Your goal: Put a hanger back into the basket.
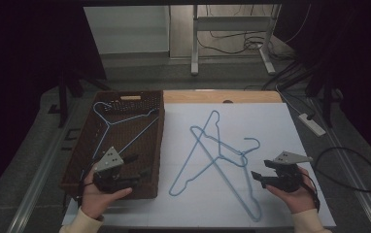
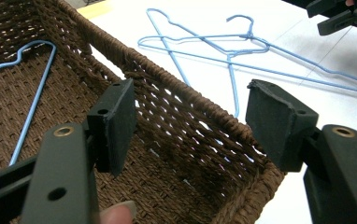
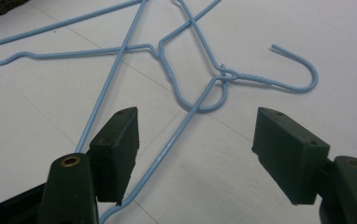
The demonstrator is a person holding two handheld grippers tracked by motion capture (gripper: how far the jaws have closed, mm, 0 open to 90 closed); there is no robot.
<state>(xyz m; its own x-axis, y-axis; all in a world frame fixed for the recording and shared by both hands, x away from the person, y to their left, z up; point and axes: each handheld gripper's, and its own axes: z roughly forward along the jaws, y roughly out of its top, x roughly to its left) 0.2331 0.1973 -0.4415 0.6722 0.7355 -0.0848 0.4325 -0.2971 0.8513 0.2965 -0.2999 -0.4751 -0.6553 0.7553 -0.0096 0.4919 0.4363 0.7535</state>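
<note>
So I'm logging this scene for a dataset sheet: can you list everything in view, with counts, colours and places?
wire hangers on the sheet: two, light blue, crossed over each other mid-table
wire hanger in the basket: one, light blue, lying on the basket floor
wicker basket: one, dark brown, left part of the table
sheet: one, white, covering most of the tabletop
table: one, light wood edge showing beyond the sheet
power strip: one, white, on the floor to the right
desk frame: one, white legs, behind the table
cables: several, black, on the floor
left gripper: one, black, jaws apart over the basket
right gripper: one, black, jaws apart near the hangers' hooks
hands: two, holding the grippers
</note>
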